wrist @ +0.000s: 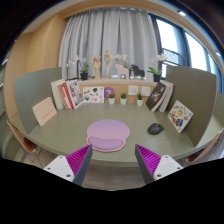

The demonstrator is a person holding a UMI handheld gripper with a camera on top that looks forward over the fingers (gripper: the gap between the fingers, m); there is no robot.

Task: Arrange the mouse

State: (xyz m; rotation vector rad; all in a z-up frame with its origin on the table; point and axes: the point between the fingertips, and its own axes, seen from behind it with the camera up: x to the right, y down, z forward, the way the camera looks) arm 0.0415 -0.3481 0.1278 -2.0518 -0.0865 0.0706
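At the left of the frame, books [68, 94] lean upright along the table's [60, 125] back edge, probably propped there for display and to keep the middle free. The table is a smooth, dull green oval. In the centre sits a round lilac mat [107, 134], flat and soft-looking, likely the spot meant for the mouse. Your gripper [114, 162] is at the bottom centre, its fingers apart and holding nothing, the ribbed magenta pads [80, 160] facing each other. Right of centre, just beyond the mat, lies the mouse [155, 128], small, dark and rounded, well ahead of your right finger.
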